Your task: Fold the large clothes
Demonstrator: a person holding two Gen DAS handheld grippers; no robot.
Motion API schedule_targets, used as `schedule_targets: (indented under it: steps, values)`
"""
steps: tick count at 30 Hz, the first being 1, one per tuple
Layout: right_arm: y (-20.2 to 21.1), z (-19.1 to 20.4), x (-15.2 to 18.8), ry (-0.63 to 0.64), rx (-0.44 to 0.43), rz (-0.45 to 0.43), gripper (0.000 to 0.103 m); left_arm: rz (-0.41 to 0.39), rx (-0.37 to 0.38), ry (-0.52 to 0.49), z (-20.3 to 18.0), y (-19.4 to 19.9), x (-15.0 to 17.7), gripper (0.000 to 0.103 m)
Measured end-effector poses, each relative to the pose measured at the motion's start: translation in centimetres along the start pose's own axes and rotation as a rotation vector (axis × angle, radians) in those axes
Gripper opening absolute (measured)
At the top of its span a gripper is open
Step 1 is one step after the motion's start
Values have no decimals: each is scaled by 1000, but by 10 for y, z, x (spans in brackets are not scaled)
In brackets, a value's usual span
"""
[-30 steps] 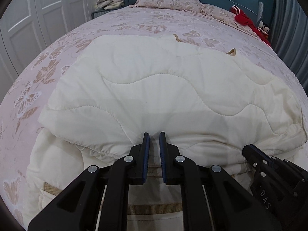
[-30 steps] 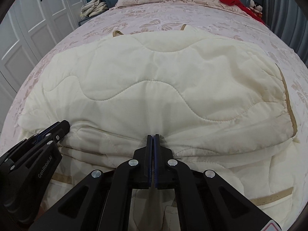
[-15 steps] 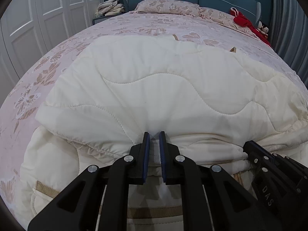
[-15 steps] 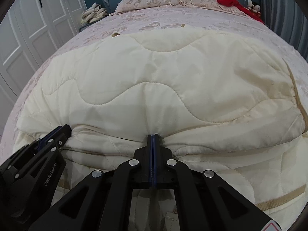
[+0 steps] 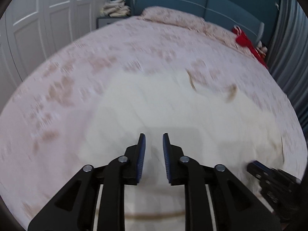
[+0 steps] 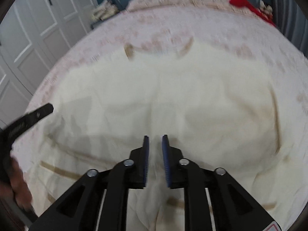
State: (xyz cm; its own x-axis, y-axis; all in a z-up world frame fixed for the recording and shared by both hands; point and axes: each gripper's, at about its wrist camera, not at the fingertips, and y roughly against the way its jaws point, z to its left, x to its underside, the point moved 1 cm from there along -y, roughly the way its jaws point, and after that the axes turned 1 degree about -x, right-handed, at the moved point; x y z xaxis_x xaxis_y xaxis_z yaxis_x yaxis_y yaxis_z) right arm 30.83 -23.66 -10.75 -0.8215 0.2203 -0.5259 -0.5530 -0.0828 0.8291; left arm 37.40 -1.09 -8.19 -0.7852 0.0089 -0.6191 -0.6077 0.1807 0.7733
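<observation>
Cream quilted jacket (image 6: 173,105) lies spread on the bed (image 5: 57,100), folded over on itself, near edge doubled into a thick roll just below both claws. Tan trim strips run along the lower hem, two tan loops (image 6: 129,51) poke out at its far edge. Fabric puffy, creased, faint wavy stitching barely readable.

Left gripper (image 5: 153,154) has its jaws parted to a narrow gap, nothing between the blue pads, cream fabric right underneath. Right gripper (image 6: 155,156) same: jaws slightly apart, holding nothing, hovering over the rolled edge. Contact with the cloth can't be told.

Both views heavily motion-blurred, bedspread floral pattern smeared, jacket seams mostly lost. Near part of the jacket cut off by the gripper bodies. In the left view the other gripper shows at lower right edge, blurred; in the right view the left one enters at the left edge with a bit of hand (image 6: 19,184) behind it.

Around: pink pillows (image 5: 173,17) at the teal headboard (image 5: 211,2), red cloth item (image 5: 248,44) on the far right of the bed, white wardrobe doors (image 5: 48,19) at left, pile of folded light fabric (image 5: 115,9) on a nightstand, grey curtain (image 5: 288,48) at right
</observation>
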Motion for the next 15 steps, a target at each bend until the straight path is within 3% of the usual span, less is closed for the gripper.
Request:
schedule_targets:
  steps: [3,9,15]
  values:
    - [-1,8,-37,-4,-49,-45,33,4,0,50,15,-14,-44,18]
    - [-57,27,-122,-69,-174,-48,34,51,-9,121,23,-80,-110,18]
    - [-134,43,-170,-119,-206,16,34,144,-37,121,21,-150,-123,18]
